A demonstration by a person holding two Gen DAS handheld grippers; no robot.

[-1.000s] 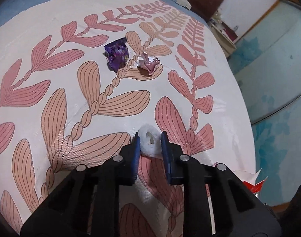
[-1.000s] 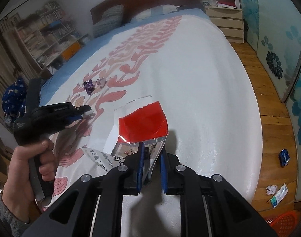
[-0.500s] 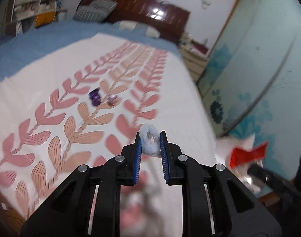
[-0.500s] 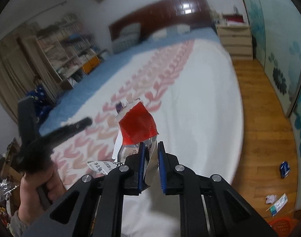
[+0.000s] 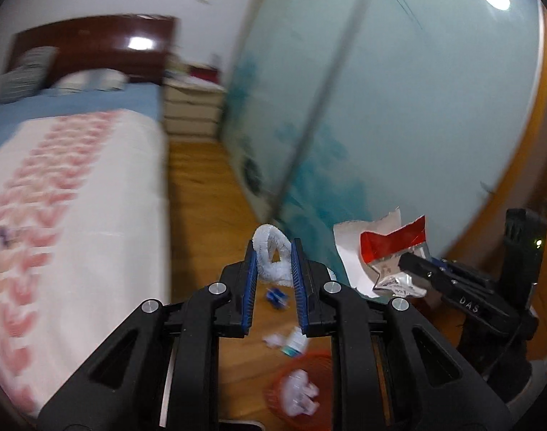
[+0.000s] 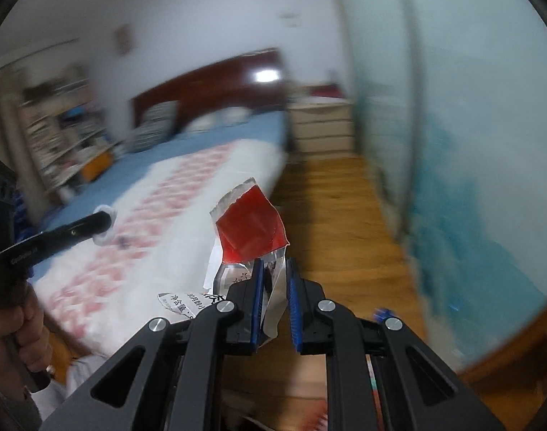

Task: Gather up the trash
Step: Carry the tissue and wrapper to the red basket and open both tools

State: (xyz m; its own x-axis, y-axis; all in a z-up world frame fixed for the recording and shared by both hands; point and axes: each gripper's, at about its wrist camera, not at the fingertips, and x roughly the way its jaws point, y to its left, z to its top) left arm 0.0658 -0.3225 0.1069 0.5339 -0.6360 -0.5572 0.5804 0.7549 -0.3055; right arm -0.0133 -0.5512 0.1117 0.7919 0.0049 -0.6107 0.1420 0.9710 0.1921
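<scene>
My left gripper [image 5: 273,251] is shut on a white crumpled ring of soft plastic [image 5: 271,256], held in the air above the wooden floor. Below it stands an orange mesh trash basket [image 5: 298,391] with white scraps inside. My right gripper [image 6: 274,269] is shut on a red and silver foil wrapper [image 6: 251,231], which also shows at the right of the left wrist view as the foil wrapper [image 5: 392,251]. The left gripper [image 6: 102,228] with its white scrap appears at the left of the right wrist view, over the bed. A small purple wrapper [image 5: 4,235] lies blurred on the bedspread.
The bed with a white leaf-patterned cover [image 5: 75,215] fills the left. Loose litter lies on the floor: a blue scrap [image 5: 276,296] and a white and teal packet [image 5: 291,343]. A teal sliding wardrobe door [image 5: 381,125] lines the right, a nightstand [image 5: 190,111] stands behind.
Both grippers have risen off the bed and swung right toward the floor and wardrobe, each keeping its piece of trash. The orange basket and floor litter have come into the left wrist view.
</scene>
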